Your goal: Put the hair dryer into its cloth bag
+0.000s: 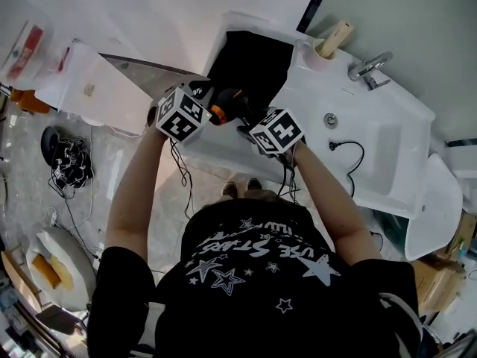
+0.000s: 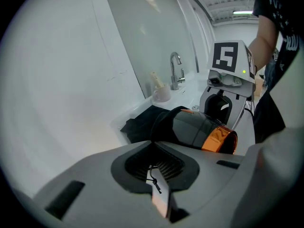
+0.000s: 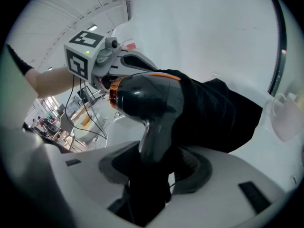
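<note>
My right gripper (image 3: 149, 170) squeezes the hair dryer (image 3: 142, 99) by its handle. My left gripper (image 2: 154, 148) is pressed together on the edge of the cloth bag (image 3: 213, 113). The dryer's front is just inside the bag's mouth. The back and handle are not in yet.

Bathroom: white washbasin (image 1: 414, 119), chrome faucet (image 1: 369, 68).

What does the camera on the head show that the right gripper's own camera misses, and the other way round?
Only the head view: the tap, a plug lying by the basin, and the person's arms and shirt.
Only the right gripper view: the hair dryer close up, its handle clamped in the right gripper.
Both: the cloth bag and the left gripper beside the dryer.
</note>
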The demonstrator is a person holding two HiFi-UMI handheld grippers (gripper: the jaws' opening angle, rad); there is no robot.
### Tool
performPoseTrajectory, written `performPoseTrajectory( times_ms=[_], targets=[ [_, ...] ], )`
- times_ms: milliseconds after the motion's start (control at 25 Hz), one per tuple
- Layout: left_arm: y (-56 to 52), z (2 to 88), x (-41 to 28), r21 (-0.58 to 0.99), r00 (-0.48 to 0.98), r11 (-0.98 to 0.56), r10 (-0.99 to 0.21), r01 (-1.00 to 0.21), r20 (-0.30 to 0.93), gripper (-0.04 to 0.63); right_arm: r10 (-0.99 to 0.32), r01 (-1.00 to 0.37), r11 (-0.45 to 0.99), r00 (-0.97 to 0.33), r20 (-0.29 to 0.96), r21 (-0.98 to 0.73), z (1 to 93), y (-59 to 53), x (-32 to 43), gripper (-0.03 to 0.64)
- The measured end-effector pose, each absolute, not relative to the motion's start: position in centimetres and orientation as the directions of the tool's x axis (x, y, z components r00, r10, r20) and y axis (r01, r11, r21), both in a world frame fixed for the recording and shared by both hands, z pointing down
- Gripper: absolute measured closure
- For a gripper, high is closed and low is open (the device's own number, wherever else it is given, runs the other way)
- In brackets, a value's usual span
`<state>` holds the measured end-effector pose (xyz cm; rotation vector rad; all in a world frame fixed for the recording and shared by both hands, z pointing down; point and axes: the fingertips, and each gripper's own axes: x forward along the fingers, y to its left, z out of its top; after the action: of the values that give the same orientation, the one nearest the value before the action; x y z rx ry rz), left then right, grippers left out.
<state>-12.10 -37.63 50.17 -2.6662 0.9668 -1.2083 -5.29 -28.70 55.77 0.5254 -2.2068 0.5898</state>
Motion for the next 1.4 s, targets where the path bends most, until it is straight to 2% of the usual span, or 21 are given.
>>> performPoseTrajectory(
  times_ms=[680,960,1400],
  targets=[
    [-37.9,50.3,-13.0,-0.271,0.489,-0.792,-0.565,-0.547,0.664,0.574,-0.29,-0.691,0.71,-0.464,0.837,-0.137,57.0,-34.4,-3.1,0.422],
    [-37.7,49.2,-12.1,-0.264,0.521,-0.795,-0.569,-0.546,0.636,0.574,-0.357,-0.734,0.675,-0.414,0.837,-0.076,56.8,-37.2,-2.9,0.422],
    [-36.5,48.6,-10.4,-0.212,0.574,-0.819,-0.534,-0.533,0.621,0.575,-0.393,-0.774,0.632,-0.366,0.844,-0.042,57.8,-40.0,-2.3,0.423]
  ],
)
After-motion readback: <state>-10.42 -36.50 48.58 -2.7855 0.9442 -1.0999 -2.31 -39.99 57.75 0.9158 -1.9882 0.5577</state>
